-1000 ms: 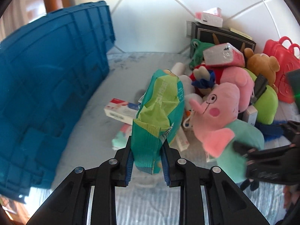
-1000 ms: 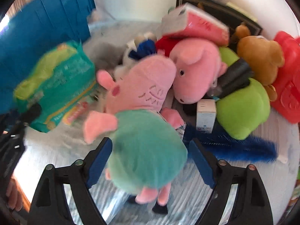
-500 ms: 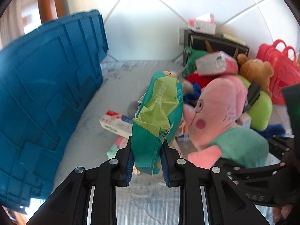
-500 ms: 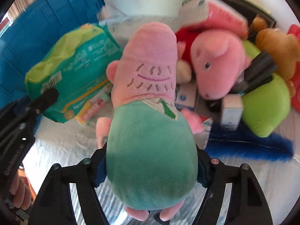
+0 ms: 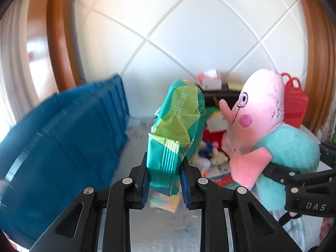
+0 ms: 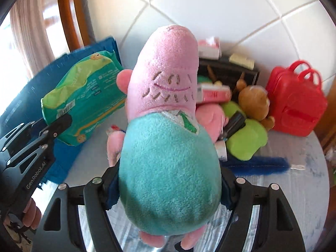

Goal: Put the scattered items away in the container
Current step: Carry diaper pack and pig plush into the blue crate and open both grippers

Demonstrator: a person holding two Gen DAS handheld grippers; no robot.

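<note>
Two grippers, each loaded. Left gripper (image 5: 164,185) pinches one green wipes pack (image 5: 178,130) by its crimped end; pads flat on both faces, pack stands up and away from the fingers, above the table (image 5: 168,231). Right gripper (image 6: 168,191) squeezes one pig plush (image 6: 168,136) round its teal belly, head up, feet hanging below the fingers. The right jaws have just been closing, with the plush between them; pads now press into it.

One blue bin (image 5: 63,142) at left, ribbed wall, blurred; in the right wrist view the pack sits in front of it. Neither item is in the bin.

Pack: teal film with a lime panel, white print, barcode near the seal, creased and part collapsed. Plush: pink head, stitched glasses, whiskers and mouth, pink cheek, teal shirt with white collar and green tie.

Pile on the table by the tiled wall: one red bag (image 6: 296,103) with two handles, one brown bear (image 6: 254,103), one lime plush (image 6: 245,140), a second pink plush (image 6: 212,117) mostly hidden, one blue fuzzy strip (image 6: 258,166), one dark box (image 6: 226,69). Small cartons: several, exact count unclear.

Fingers of one hand (image 6: 31,214) on the left gripper's handle, lower left.
</note>
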